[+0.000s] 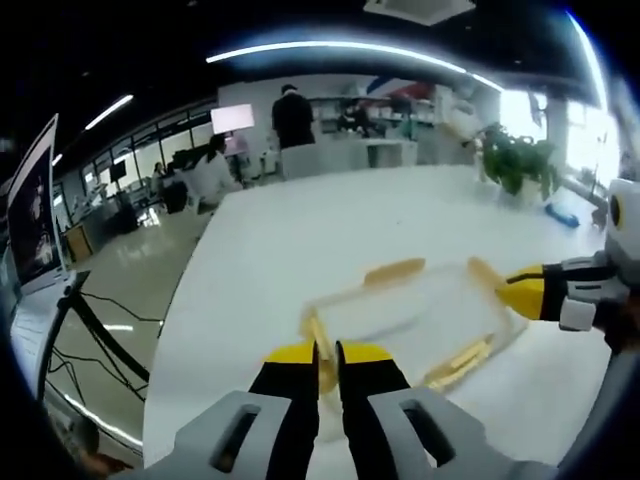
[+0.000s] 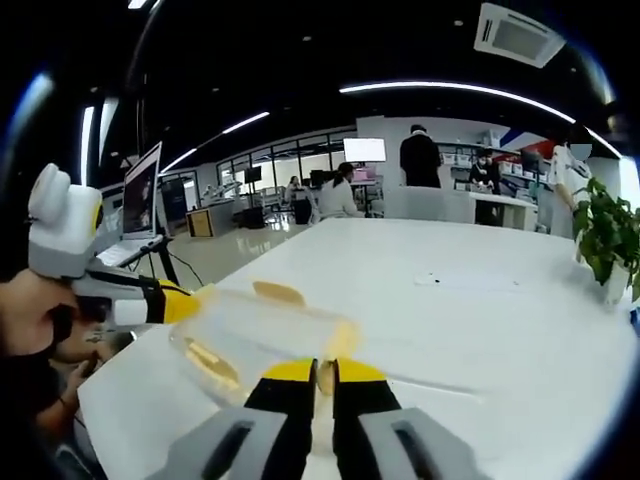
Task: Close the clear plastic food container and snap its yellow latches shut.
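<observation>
The clear plastic food container (image 1: pixel 410 318) lies on the white table (image 1: pixel 330 225) with its lid on, and yellow latches (image 1: pixel 395 270) show along its sides. My left gripper (image 1: pixel 328 352) has its jaws nearly together at the container's near end, over a yellow latch (image 1: pixel 312 330). The right gripper (image 1: pixel 522 290) comes in from the right, its yellow tip against the opposite end. In the right gripper view the container (image 2: pixel 265 335) lies just ahead of my right gripper (image 2: pixel 326 372), whose jaws are together at a yellow latch (image 2: pixel 342 340). The left gripper (image 2: pixel 182 300) touches the far end.
A potted plant (image 1: pixel 515 160) (image 2: pixel 605 235) stands at the table's far side, with a blue object (image 1: pixel 562 215) near it. A monitor on a stand (image 1: pixel 35 215) (image 2: pixel 140 200) is off the table's edge. People (image 1: pixel 292 115) (image 2: pixel 420 155) are in the background. A person's arm (image 2: pixel 30 320) holds the left gripper.
</observation>
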Demonstrator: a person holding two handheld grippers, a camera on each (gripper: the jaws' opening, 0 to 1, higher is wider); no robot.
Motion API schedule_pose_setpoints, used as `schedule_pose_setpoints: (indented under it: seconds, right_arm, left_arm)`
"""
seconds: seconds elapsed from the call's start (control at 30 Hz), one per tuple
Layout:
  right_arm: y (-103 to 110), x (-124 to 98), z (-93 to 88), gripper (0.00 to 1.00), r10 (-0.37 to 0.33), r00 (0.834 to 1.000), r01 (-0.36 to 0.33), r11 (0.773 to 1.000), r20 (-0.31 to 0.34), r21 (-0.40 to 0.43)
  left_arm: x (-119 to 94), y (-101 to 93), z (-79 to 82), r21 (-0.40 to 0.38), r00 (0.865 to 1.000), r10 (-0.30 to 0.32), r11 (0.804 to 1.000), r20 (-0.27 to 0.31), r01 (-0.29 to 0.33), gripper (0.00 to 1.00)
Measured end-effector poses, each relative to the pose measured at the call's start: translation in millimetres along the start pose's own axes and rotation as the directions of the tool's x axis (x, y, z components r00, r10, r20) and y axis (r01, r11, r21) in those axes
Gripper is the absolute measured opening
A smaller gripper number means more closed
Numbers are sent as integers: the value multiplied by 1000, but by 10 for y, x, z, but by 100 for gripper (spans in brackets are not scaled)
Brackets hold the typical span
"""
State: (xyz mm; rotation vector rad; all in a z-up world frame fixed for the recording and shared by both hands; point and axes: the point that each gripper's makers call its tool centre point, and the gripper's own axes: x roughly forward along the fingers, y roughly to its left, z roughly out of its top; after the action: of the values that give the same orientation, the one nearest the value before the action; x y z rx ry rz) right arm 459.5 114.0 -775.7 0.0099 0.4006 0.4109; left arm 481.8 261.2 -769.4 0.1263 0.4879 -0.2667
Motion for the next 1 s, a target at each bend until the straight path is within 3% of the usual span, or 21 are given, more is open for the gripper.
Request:
schedule_pose_setpoints:
  seconds: [0.6, 1.0]
  right_arm:
    - [-734, -299, -109, 1, -131, 991, 132, 990, -17, 42]
    - [-1020, -423, -148, 0, -187, 982, 188, 980, -20, 57]
  left_arm:
    - [275, -748, 119, 39, 990, -138, 990, 3, 138, 4]
    - [343, -1074, 150, 58, 982, -188, 980, 0, 188, 5]
